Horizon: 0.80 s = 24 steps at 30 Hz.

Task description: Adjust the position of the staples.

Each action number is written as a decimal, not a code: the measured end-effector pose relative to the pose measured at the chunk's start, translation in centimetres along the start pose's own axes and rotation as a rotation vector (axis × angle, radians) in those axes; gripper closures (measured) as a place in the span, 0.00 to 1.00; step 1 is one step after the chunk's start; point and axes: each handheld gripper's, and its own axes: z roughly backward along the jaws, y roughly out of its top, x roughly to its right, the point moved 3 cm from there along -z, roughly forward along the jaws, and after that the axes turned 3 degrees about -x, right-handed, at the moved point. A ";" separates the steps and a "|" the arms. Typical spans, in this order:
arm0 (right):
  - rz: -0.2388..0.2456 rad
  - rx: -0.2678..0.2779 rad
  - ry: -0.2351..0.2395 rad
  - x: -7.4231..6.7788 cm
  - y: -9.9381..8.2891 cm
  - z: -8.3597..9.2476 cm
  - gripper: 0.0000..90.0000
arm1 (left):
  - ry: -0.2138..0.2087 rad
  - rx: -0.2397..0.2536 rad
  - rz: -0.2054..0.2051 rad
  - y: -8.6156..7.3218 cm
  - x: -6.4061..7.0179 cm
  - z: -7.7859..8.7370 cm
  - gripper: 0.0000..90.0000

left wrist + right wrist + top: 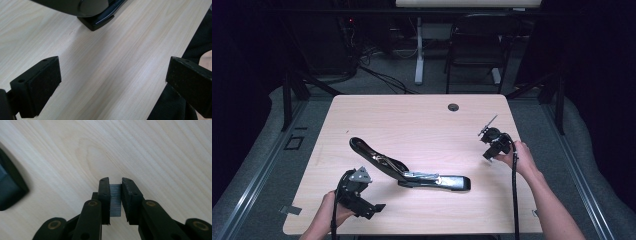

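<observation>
A dim workroom, with a folding chair [476,45] and cables on the floor beyond, surrounds a pale wood-grain table [422,120]. On it lies a large black stapler [407,167], swung open, its base pointing toward the table's right front and its raised arm slanting up toward the left rear, so its long axis runs diagonally across the middle. The left gripper [371,209] rests near the front left edge with its jaws spread wide over bare wood, nothing between them; the stapler's end shows just ahead in the left gripper view. The right gripper [115,195], off toward the right edge, is clamped on a grey strip of staples [115,200] pinched between its pads. The open stapler lies to that gripper's left and nearer the person, so loading looks to call for a carry inward along that diagonal channel.
</observation>
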 end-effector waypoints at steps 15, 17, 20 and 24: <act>-0.087 0.069 0.002 -3.0 -2.3 2.9 0.87 | 0.004 -0.009 0.058 -0.4 -1.1 -0.1 0.00; -0.090 0.063 0.009 -3.3 -2.6 3.0 0.87 | 0.008 -0.008 0.060 -0.4 -1.3 -0.1 0.00; -0.106 0.068 0.012 -3.7 -2.8 3.2 0.87 | 0.025 -0.011 0.075 -0.5 -1.8 0.1 0.00; -0.117 0.066 0.015 -4.5 -3.2 3.4 0.87 | 0.020 -0.008 0.098 -0.6 -2.3 0.2 0.00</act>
